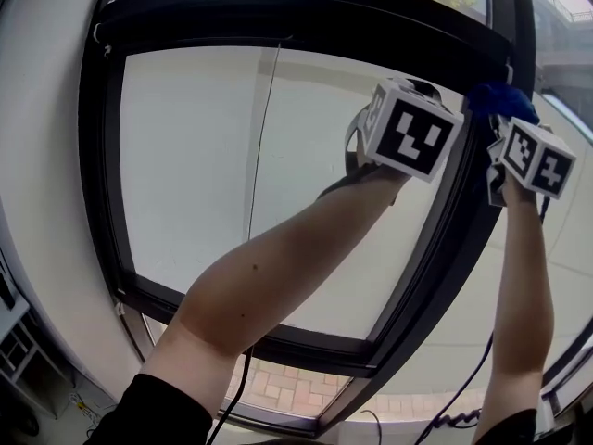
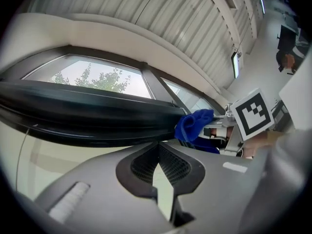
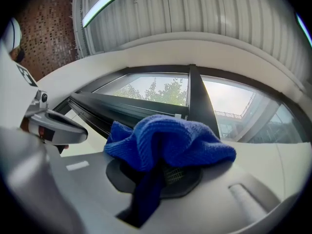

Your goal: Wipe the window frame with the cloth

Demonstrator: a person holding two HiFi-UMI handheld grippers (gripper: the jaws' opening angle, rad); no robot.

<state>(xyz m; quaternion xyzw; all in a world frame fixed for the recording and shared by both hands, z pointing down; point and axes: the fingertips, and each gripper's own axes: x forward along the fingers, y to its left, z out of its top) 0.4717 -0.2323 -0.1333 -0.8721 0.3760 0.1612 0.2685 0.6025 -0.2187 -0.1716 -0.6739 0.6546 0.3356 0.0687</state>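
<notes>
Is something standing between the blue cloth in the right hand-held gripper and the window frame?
Nothing visible does. The right hand-held gripper is shut on the blue cloth, and the dark window frame lies directly ahead. The left hand-held gripper, shut and empty, is off to its side.

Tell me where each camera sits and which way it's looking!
Head view: on the person's head, facing the window frame; the left forearm and right forearm reach up.
Left gripper view: rides the left gripper, looking along its shut, empty jaws at the frame's top bar; a marker cube shows at right.
Right gripper view: rides the right gripper, looking up at the frame past the blue cloth its jaws clamp.
Shared: all three show the cloth near the dark frame.
</notes>
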